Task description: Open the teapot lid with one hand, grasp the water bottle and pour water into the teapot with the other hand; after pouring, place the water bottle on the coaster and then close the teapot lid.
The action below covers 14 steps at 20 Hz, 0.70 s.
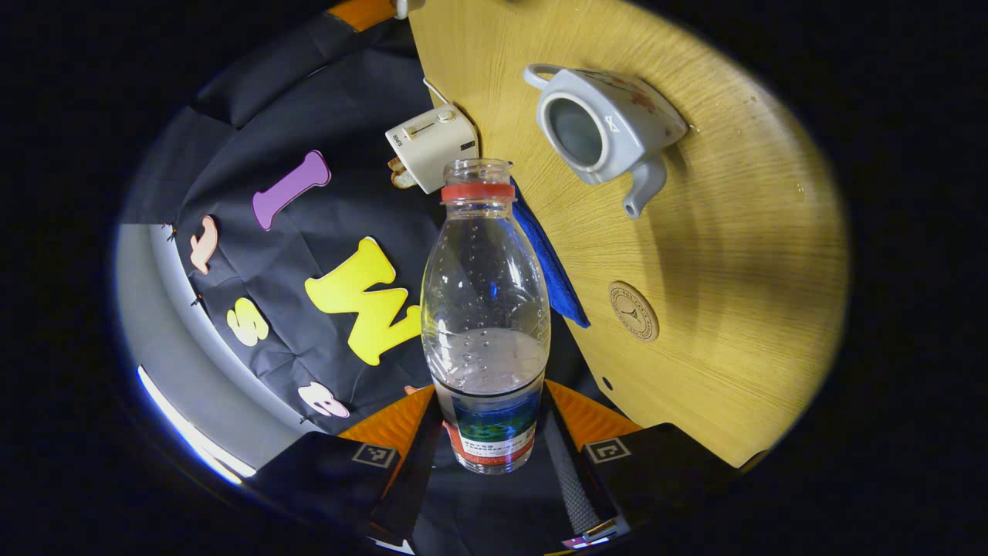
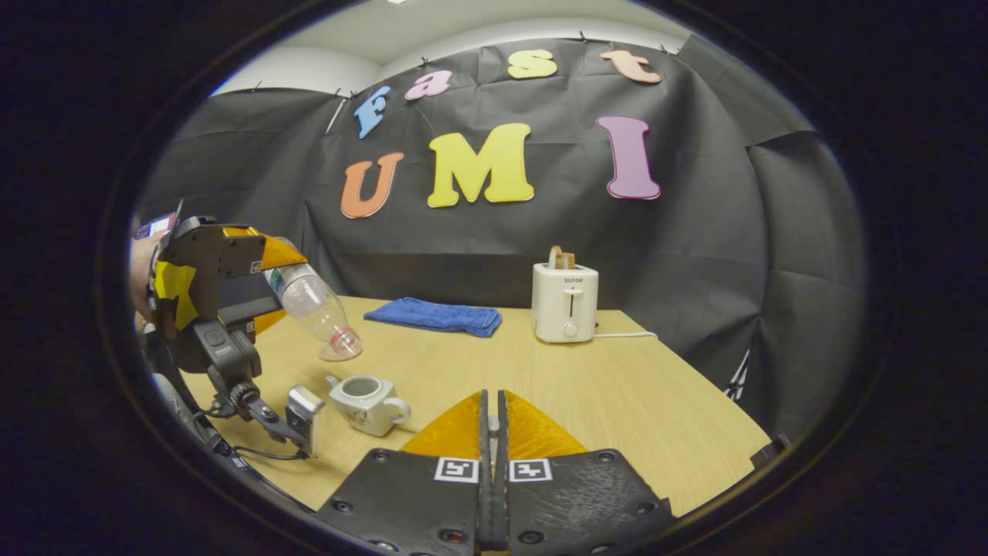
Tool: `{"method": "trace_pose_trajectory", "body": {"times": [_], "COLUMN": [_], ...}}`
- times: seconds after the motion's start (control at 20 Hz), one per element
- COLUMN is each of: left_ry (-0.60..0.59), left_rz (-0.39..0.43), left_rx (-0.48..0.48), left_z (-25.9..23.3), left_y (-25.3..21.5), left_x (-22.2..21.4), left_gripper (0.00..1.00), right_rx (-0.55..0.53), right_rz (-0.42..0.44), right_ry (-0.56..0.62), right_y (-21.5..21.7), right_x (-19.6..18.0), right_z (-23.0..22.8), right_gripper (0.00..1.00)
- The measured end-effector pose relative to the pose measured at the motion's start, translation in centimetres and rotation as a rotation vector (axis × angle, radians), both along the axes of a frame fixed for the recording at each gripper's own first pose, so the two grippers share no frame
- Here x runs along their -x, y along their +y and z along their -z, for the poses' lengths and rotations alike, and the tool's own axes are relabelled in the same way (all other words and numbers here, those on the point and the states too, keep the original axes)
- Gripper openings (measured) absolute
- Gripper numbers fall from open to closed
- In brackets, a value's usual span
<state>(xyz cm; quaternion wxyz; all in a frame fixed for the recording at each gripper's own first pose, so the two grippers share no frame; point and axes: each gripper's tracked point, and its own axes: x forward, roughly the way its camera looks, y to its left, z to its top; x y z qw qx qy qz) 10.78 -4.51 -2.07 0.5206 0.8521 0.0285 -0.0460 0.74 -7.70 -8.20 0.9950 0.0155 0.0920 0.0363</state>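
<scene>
Clear ribbed bottle (image 1: 486, 324) clamped in left tongs (image 1: 488, 440) | right tongs (image 2: 492, 432) together

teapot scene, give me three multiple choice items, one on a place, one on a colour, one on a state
1. Where does the towel lie?
A. left of the toaster
B. on the toaster
C. under the teapot

2. What colour is the ring on the bottle neck?
A. green
B. red
C. white

3. How is the teapot?
A. lid on
B. on its side
C. lid off

Answers: 1 A, the right gripper view shows it on the table left of the toaster. 2 B, the band below the mouth is red. 3 C, its round mouth gapes open while the left gripper holds the bottle.
</scene>
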Motion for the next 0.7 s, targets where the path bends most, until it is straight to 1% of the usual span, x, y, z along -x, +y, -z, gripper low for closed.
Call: {"method": "trace_pose_trajectory", "body": {"times": [0.15, 0.25, 0.3, 0.35, 0.45, 0.5, 0.65, 0.7], "left_ry": [0.057, 0.081, 0.095, 0.125, 0.180, 0.196, 0.175, 0.153], "left_rz": [-0.019, -0.025, -0.038, -0.061, -0.093, -0.117, -0.142, -0.145], "left_rx": [0.163, 0.222, 0.266, 0.338, 0.538, 0.620, 0.868, 0.951], "left_z": [1.6, 2.4, 2.6, 3.3, 4.4, 4.7, 4.0, 3.4], "left_y": [0.3, 0.3, 0.8, 1.3, 2.0, 2.5, 3.3, 3.7], "left_x": [0.7, 0.9, 0.9, 1.3, 2.1, 2.6, 3.8, 4.2], "left_gripper": [0.73, 0.74, 0.74, 0.73, 0.74, 0.74, 0.74, 0.77], "right_rx": [-0.001, 0.007, 0.008, 0.005, 0.003, 0.005, 0.005, 0.005], "right_rz": [0.010, 0.018, 0.021, 0.023, 0.023, 0.021, 0.010, 0.005], "right_ry": [-0.001, 0.003, 0.002, 0.002, 0.001, 0.001, -0.004, -0.007], "right_y": [-0.2, -0.4, -0.5, -0.5, -0.3, -0.3, 0.4, 0.6], "right_x": [0.1, 0.0, 0.1, 0.1, 0.1, 0.1, 0.1, 0.1], "right_z": [0.0, 0.1, 0.0, -0.1, -0.1, -0.2, -0.5, -0.7], "right_gripper": [0.00, 0.00, 0.00, 0.00, 0.00, 0.00, 0.00, 0.00]}}
